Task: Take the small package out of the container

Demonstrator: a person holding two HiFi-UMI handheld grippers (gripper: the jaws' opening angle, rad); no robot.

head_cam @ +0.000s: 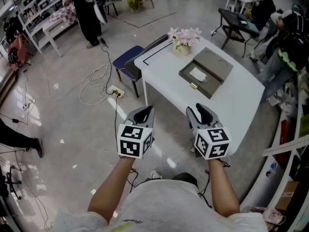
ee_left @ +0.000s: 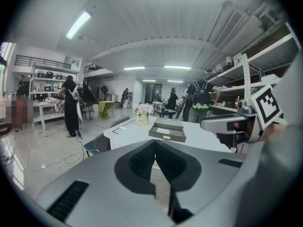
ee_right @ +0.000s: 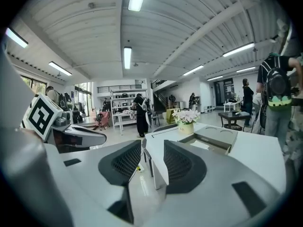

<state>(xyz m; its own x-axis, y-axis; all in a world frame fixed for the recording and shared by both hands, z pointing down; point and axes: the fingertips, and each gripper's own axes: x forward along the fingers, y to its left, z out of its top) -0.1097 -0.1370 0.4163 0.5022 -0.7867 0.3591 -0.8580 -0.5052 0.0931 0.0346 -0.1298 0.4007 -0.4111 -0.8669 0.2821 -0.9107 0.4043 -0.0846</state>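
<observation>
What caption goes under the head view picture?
Before a white table with flowers and an open box holding a small package, the left tool and right tool hover.

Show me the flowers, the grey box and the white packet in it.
flowers point(head_cam: 185, 34), head view, on the pink blooms.
grey box point(head_cam: 217, 63), head view, on its bare far half.
white packet point(head_cam: 198, 74), head view, on its flat top.

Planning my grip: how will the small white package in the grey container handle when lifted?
The small package looks flat and thin, so probably light and maybe floppy. It lies flat on the container floor, so it may slide before a jaw gets under an edge.
</observation>
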